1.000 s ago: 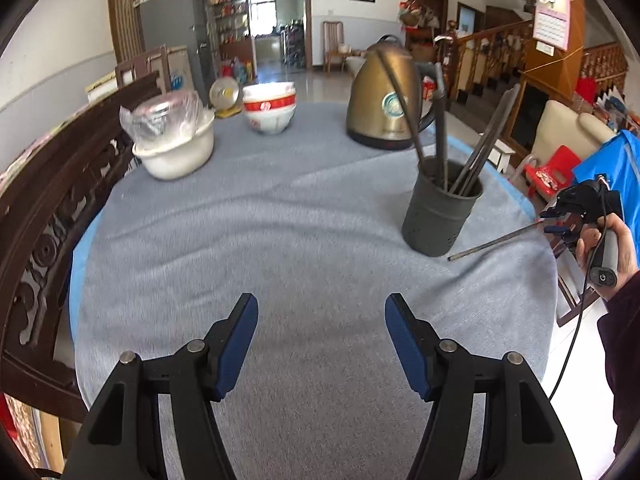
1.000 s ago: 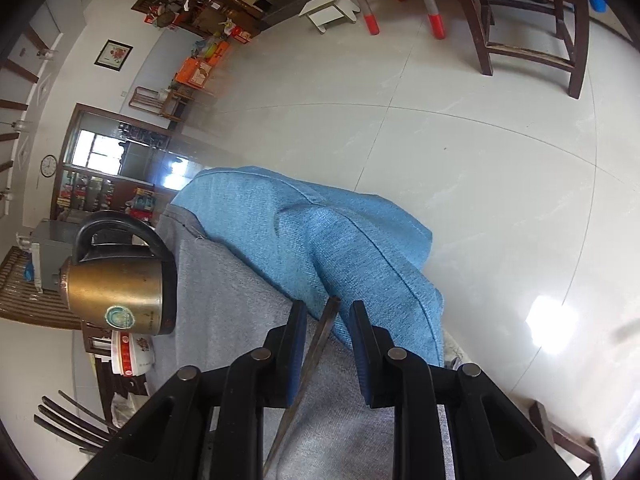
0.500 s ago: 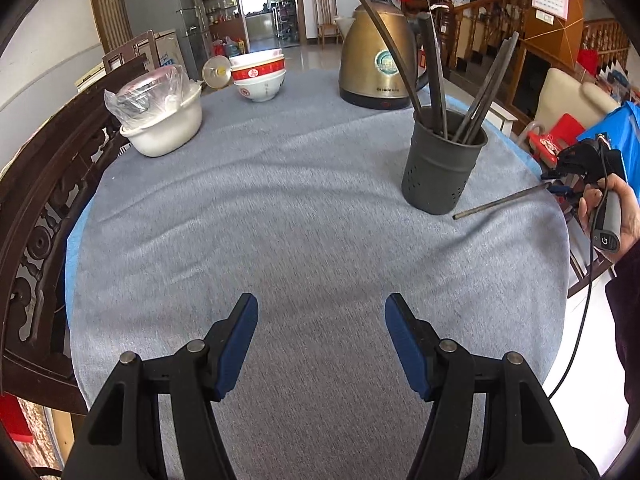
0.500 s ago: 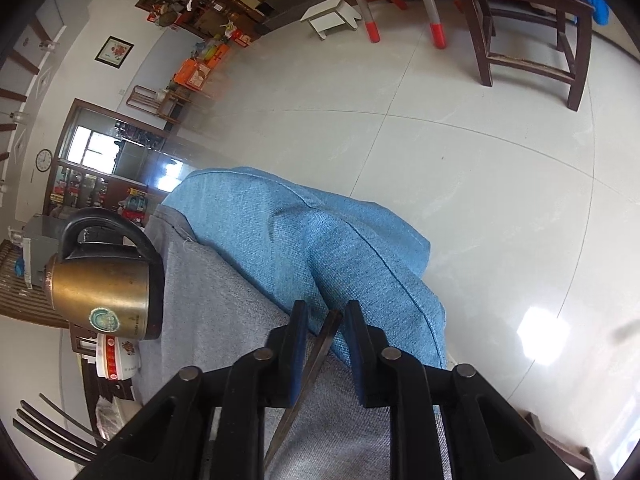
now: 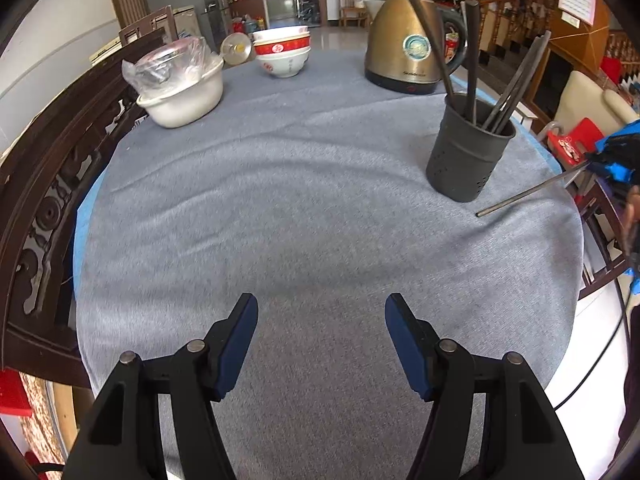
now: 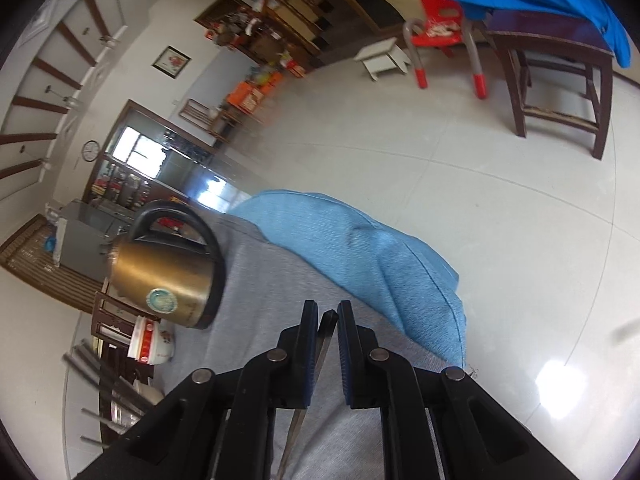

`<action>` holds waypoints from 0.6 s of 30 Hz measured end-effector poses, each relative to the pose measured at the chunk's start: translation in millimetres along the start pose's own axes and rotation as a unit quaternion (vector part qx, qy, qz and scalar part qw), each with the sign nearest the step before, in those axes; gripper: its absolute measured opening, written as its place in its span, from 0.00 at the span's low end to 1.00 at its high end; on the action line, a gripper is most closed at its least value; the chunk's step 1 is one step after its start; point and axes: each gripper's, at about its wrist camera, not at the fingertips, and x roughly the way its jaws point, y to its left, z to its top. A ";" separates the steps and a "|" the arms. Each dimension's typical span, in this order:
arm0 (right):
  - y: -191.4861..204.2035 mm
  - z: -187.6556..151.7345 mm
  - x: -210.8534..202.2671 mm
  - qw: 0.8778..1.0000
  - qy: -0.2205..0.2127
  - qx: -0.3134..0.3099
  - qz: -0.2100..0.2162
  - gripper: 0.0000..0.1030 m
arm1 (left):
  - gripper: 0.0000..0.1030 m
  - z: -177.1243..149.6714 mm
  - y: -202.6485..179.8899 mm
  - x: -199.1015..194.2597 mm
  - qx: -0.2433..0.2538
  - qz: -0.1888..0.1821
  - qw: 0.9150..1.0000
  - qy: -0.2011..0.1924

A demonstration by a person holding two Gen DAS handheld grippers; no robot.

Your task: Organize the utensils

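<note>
- Chopstick (image 5: 528, 194) sits at the right edge of the desk (image 5: 304, 216), one end pinched in the right hand-held gripper (image 6: 328, 320), the free tip low over the grey cloth just beside the utensil holder (image 5: 466, 156).
- Right hand-held gripper: its blue pads have just been closing and now press on the chopstick's flat end, gripped there, I judge, so the long free end can be swung up and dropped into the holder.
- Chopstick's look: a thin, straight, dark metal rod (dull grey sheen, squared end between the pads).
- Utensil holder: a dark perforated cup, upright, already carrying several matching sticks that lean against its rim, so this one looks like the last stray.
- Left hand-held gripper (image 5: 322, 344) hangs spread over bare cloth, holding nothing (apparently kept clear of the work).
- Kettle (image 5: 408, 44) stands behind the holder, well apart from the chopstick.
</note>
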 end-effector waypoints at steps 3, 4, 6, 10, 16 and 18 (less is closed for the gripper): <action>12.1 -7.0 -17.3 1.000 -0.014 -0.013 0.014 0.10 | 0.65 -5.2 2.6 -1.8 -0.005 0.004 1.000 0.003; 15.8 -9.6 -22.5 1.000 -0.019 -0.017 0.018 0.10 | 0.65 -6.9 3.5 -2.9 -0.006 0.004 1.000 0.003; 22.9 -14.6 -33.8 0.999 -0.027 -0.024 0.029 0.09 | 0.65 -9.6 5.2 -5.5 -0.007 0.004 1.000 0.002; 39.3 -22.4 -51.3 0.997 -0.038 -0.043 0.047 0.08 | 0.65 -13.4 11.4 -10.6 -0.011 0.006 1.000 -0.003; 72.9 -35.9 -73.0 0.993 -0.060 -0.087 0.058 0.08 | 0.65 -17.2 20.2 -12.9 -0.023 0.005 1.000 -0.004; 83.0 -39.7 -79.5 0.991 -0.068 -0.101 0.060 0.08 | 0.65 -18.1 21.8 -13.4 -0.026 0.003 1.000 -0.004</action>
